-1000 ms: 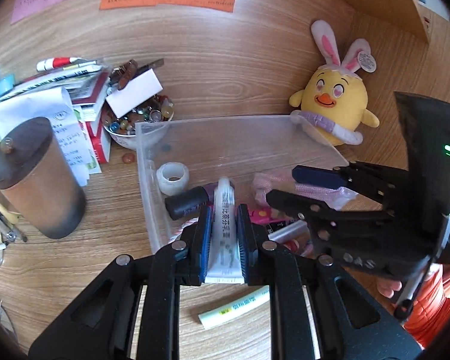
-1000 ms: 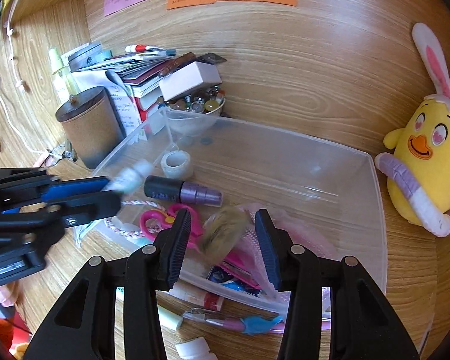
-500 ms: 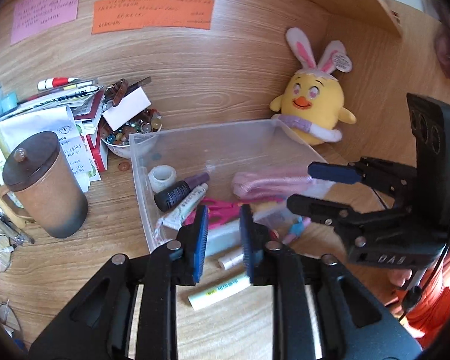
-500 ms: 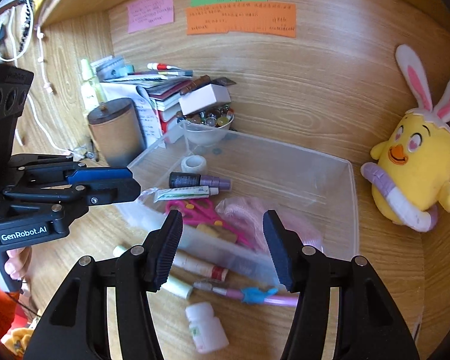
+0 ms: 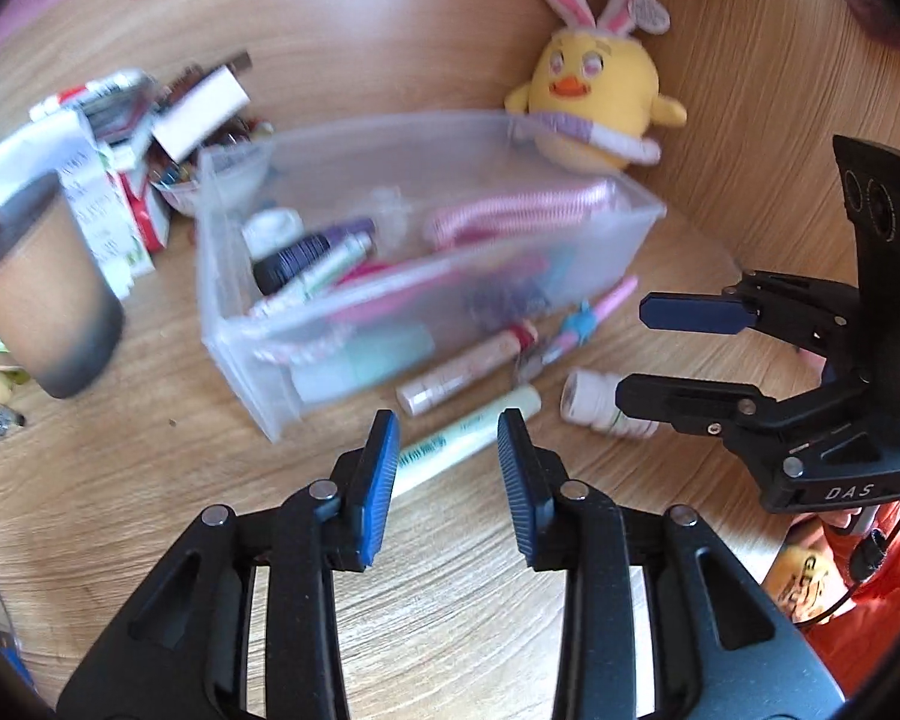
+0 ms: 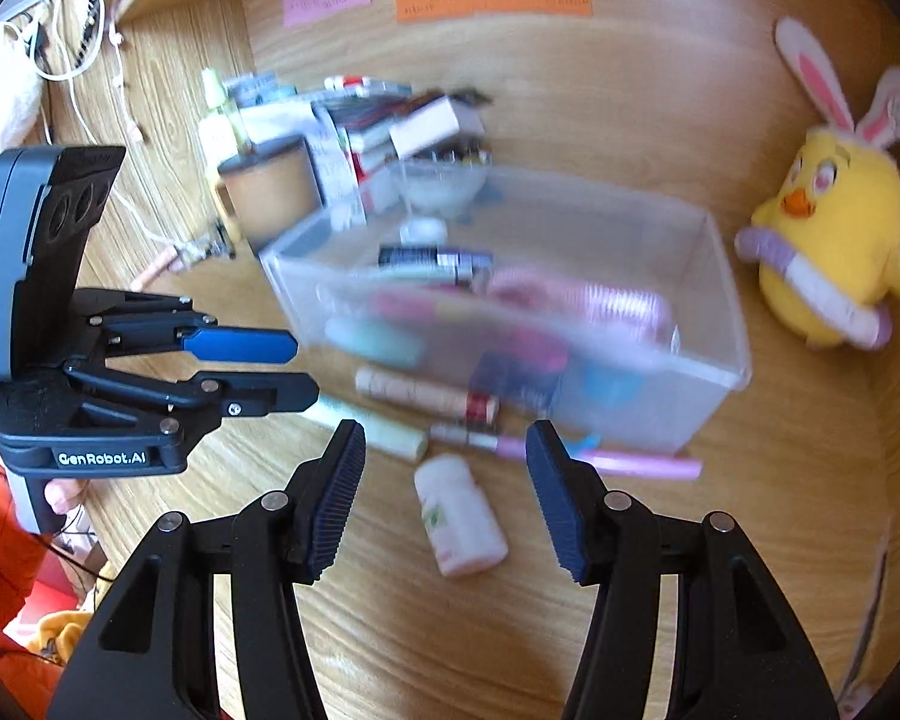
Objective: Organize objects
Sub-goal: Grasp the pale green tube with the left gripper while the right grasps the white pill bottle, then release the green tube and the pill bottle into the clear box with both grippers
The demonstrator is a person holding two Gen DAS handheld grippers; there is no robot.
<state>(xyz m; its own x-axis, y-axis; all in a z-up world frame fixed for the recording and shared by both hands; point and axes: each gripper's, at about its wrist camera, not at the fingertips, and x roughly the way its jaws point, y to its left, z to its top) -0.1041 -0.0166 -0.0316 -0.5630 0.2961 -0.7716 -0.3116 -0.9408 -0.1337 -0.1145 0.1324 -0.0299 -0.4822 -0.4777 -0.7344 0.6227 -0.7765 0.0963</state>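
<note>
Jaws of the left gripper (image 5: 448,474) are opening, empty, above a pale green tube (image 5: 473,438) on the desk (image 5: 150,480). Beside it the clear bin (image 5: 258,360) holds clutter. Right gripper (image 6: 444,492), gaping and empty, hovers over a white bottle (image 6: 459,516).

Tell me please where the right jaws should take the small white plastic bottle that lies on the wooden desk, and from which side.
Grip the small white plastic bottle across its round body, near the middle, coming from above. It lies on its side on the wooden desk, apart from the tubes and the clear plastic box, so both long sides are free. The right gripper is open and probably wide enough.
</note>
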